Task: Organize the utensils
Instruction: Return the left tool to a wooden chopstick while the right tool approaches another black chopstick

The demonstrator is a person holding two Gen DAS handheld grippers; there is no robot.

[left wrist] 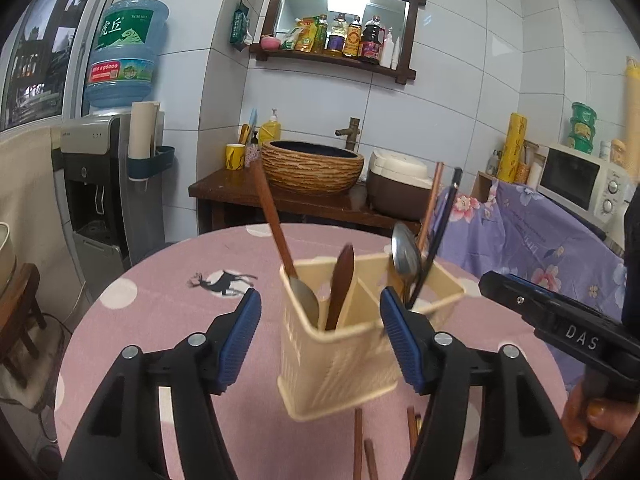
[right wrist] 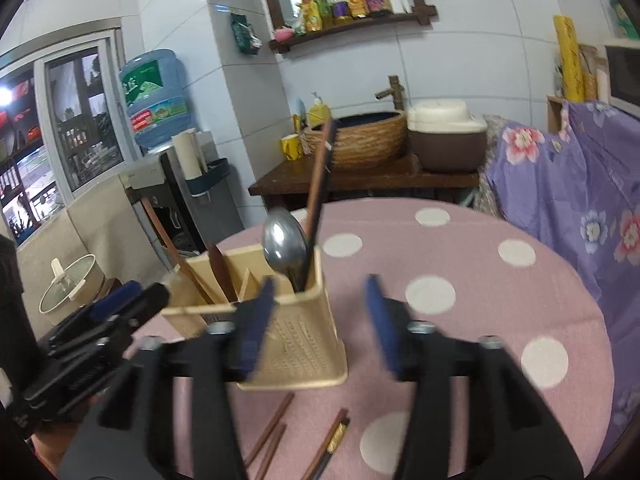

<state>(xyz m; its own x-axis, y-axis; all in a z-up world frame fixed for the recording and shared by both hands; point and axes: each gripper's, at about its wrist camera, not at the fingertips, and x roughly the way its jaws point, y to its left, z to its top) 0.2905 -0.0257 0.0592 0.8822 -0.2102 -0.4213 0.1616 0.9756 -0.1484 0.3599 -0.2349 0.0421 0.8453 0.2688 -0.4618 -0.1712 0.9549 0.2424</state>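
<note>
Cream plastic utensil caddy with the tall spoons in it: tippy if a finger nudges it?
Probably. The cream plastic utensil caddy looks thin-walled and light, while the long wooden-handled spoon and steel spoon rise well above its rim, so a high push may tip it. Pushed low, it likely slides on the pink dotted tablecloth.

White-tiled walls (left wrist: 460, 92) enclose the room. A dark-framed wall shelf (left wrist: 340, 24) carries sauce bottles. Below it, a dark wooden counter (left wrist: 280, 196) bears a woven-look basin (left wrist: 312, 168) and a rice cooker (right wrist: 446, 140). A water dispenser (left wrist: 96, 184) stands beside the window (right wrist: 52, 128). A microwave (left wrist: 580, 180) sits at the right.
</note>
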